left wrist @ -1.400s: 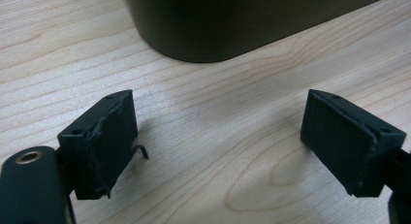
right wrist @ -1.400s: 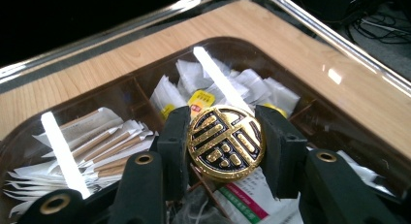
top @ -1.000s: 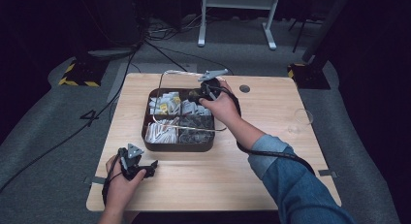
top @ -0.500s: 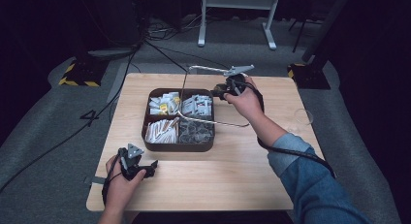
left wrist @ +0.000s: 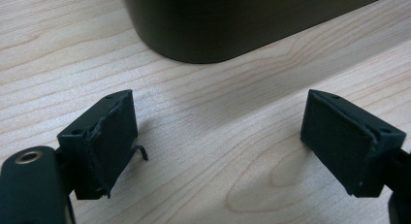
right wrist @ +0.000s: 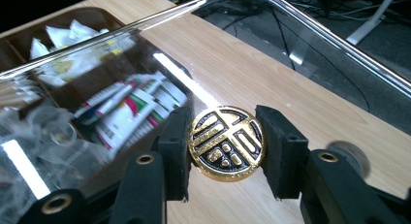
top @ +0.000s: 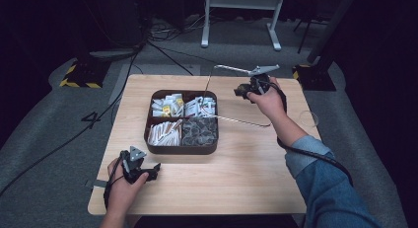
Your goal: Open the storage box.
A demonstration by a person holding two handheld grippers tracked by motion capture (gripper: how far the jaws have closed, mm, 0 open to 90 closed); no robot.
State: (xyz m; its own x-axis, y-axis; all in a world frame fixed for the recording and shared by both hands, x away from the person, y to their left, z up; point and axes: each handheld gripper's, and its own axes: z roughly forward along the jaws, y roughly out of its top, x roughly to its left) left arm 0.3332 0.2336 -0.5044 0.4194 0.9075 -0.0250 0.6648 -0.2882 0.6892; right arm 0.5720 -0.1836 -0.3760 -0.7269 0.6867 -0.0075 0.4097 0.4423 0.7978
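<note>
A light wooden bench (top: 236, 178) carries a dark brown four-compartment tray (top: 181, 148) near its middle, its far two sections packed with white sachets (top: 183, 105), the near left one with paper-wrapped sticks (top: 164, 133) and the near right one with crinkled clear-wrapped items (top: 199, 130). A clear lid (top: 231, 92) with a rounded rim is held tilted above the bench to the right of the tray, one edge raised in the air and the lower edge running close to the bench surface; through it, in the right gripper view, the tray's contents show blurred. The right tool (right wrist: 225, 146), held by the person's right hand (top: 268, 99) at the far right part of the bench, is clamped on the lid's round gold-and-black knob (right wrist: 226, 147), one jaw pressed to each side of it. The left tool (left wrist: 218, 151), in the left hand (top: 123, 188) near the bench's near left edge, rests low with its jaws wide apart and nothing between them, pointing at the tray's rounded near corner (left wrist: 194, 44)
</note>
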